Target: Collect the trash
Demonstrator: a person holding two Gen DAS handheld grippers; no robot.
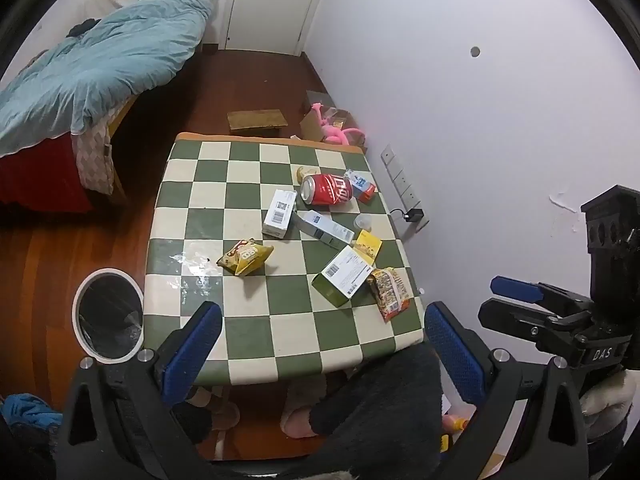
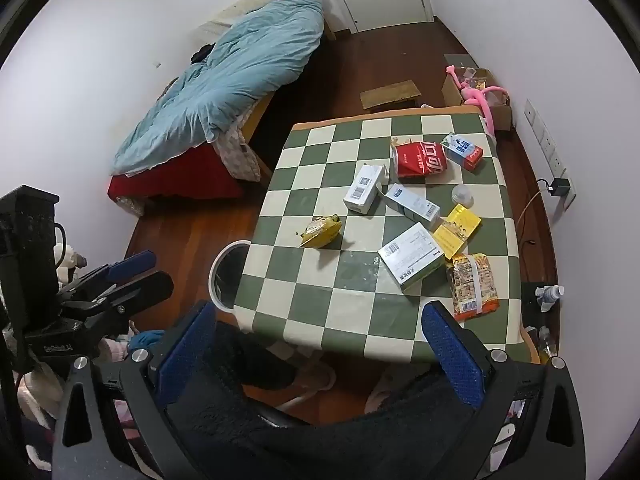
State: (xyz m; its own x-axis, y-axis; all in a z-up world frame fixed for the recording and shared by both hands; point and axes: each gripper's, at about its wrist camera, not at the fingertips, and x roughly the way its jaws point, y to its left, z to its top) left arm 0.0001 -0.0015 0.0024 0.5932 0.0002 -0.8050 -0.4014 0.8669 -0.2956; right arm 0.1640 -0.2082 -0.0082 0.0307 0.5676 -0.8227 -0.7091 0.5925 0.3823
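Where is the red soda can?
The red soda can lies on its side toward the checkered table's far right part, between a white box and a small blue-and-white carton.

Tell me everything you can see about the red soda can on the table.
The red soda can is a metal drink can with white lettering. It lies on its side, its body dented, its silver end facing the bed side, near the far wall-side corner of the checkered table. A small blue-and-white carton lies right beside it. Neither gripper is near it.

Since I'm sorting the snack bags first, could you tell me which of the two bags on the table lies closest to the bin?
The crumpled yellow snack bag, alone toward the table's bin side. The orange snack bag lies at the opposite edge, beside the green-sided box.
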